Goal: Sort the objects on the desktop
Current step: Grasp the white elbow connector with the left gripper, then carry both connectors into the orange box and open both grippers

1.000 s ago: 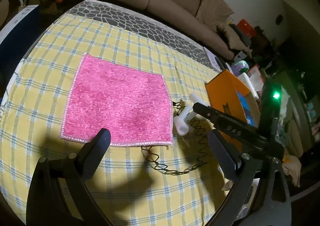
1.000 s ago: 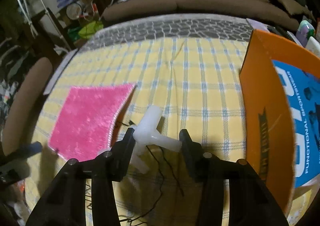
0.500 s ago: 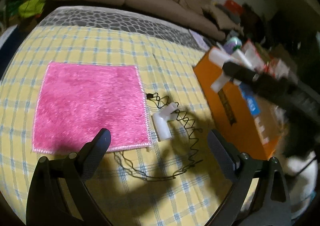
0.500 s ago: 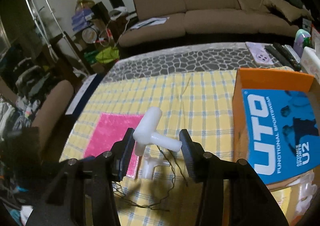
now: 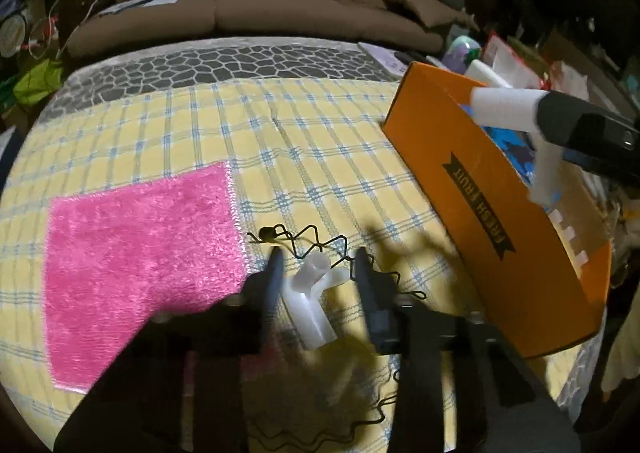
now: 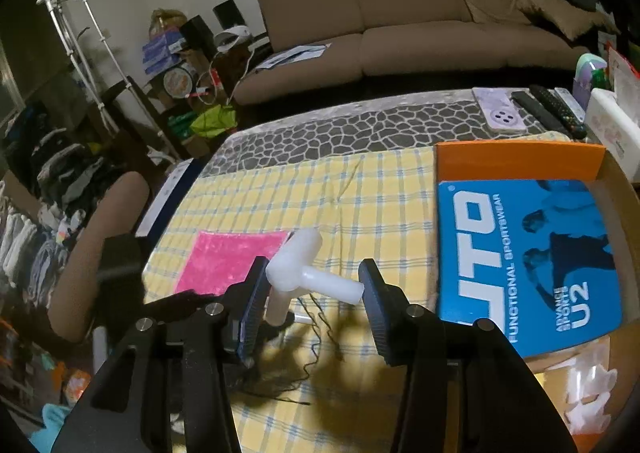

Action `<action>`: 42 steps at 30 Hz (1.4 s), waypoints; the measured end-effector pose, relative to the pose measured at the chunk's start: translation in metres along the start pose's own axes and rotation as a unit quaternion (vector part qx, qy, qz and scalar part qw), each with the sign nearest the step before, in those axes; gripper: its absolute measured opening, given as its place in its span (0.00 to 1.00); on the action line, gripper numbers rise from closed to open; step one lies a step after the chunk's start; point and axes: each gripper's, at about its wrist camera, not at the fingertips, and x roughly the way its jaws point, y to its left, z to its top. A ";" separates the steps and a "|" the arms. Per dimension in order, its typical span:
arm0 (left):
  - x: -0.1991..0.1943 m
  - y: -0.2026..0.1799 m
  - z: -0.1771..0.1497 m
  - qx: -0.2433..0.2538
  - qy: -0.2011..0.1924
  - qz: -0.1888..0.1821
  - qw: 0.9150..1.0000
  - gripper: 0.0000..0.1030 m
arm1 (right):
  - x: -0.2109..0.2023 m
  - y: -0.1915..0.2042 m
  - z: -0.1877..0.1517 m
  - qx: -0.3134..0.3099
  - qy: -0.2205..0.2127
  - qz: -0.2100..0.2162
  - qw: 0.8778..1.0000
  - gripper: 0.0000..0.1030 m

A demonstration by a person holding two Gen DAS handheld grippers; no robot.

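A white Y-shaped pipe fitting (image 5: 308,305) lies on the yellow checked tablecloth, on a black zigzag wire (image 5: 320,241). My left gripper (image 5: 318,257) straddles this fitting; its jaws are closing and the pads meet its sides. A pink cloth (image 5: 136,253) lies flat to the left of it. My right gripper (image 6: 314,277) is shut on a white T-shaped fitting (image 6: 296,265), held in the air above the table. In the left wrist view that T-shaped fitting (image 5: 504,109) hangs over the near wall of the orange box (image 5: 500,221).
The orange box (image 6: 520,161) at the table's right holds a blue printed package (image 6: 528,261) and white pieces (image 6: 592,393). Remotes (image 6: 548,109) and a phone (image 6: 500,117) lie on the far grey mat. A brown sofa (image 6: 400,33) stands behind the table.
My left gripper moved over the Y-shaped fitting and its wide jaws closed in on it. The right gripper rose with the T-shaped fitting and moved toward the orange box.
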 end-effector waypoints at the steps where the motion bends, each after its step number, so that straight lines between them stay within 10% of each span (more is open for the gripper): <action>1: 0.001 0.002 -0.001 -0.002 -0.001 0.002 1.000 0.15 | -0.002 -0.001 0.000 0.000 -0.001 0.001 1.000 0.46; 12: -0.043 0.002 0.001 -0.037 -0.044 -0.029 0.998 0.10 | -0.030 -0.020 -0.003 0.005 -0.015 -0.007 1.000 0.46; 22: -0.083 -0.089 0.018 0.010 -0.051 -0.094 0.994 0.10 | -0.085 -0.079 -0.025 0.041 -0.021 -0.096 0.994 0.46; 42: 0.016 -0.277 0.033 0.049 0.013 -0.142 0.989 0.10 | -0.122 -0.204 -0.073 0.103 0.022 -0.186 0.977 0.47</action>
